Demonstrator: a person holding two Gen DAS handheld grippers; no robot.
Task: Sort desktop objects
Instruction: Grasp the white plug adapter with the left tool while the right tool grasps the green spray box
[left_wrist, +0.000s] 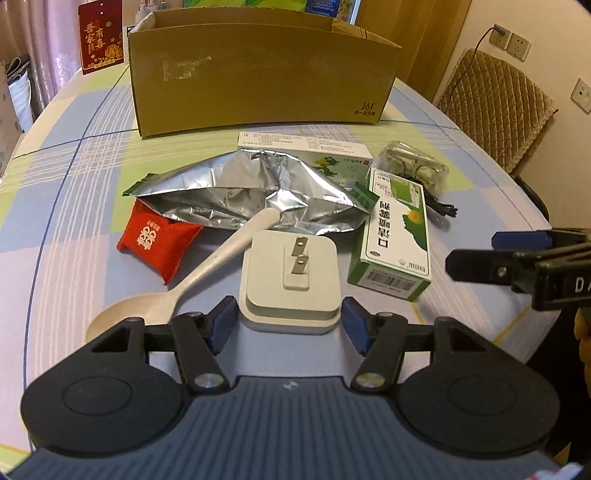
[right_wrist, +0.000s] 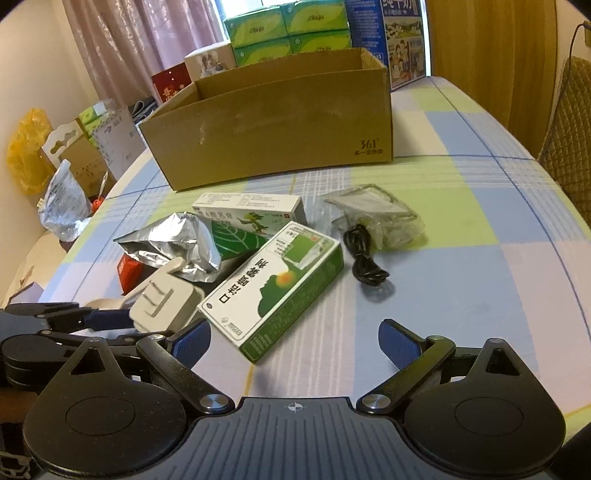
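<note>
A white plug adapter (left_wrist: 290, 284) lies prongs-up on the checked tablecloth (left_wrist: 74, 206). My left gripper (left_wrist: 290, 323) is shut on it, a blue pad against each side; the right wrist view shows one pad (right_wrist: 107, 319) touching the adapter (right_wrist: 162, 299). A beige spoon (left_wrist: 207, 273), a red pouch (left_wrist: 155, 240) and a crumpled foil bag (left_wrist: 251, 192) lie just left and beyond. My right gripper (right_wrist: 295, 343) is open and holds nothing, with the corner of a green medicine box (right_wrist: 273, 291) just ahead. That gripper (left_wrist: 472, 253) shows at the right of the left wrist view.
An open cardboard box (left_wrist: 258, 74) stands at the back of the table. A second medicine box (right_wrist: 251, 210), a clear plastic packet (right_wrist: 376, 214) and a black cable (right_wrist: 364, 258) lie before it. A padded chair (left_wrist: 491, 99) stands off the right edge.
</note>
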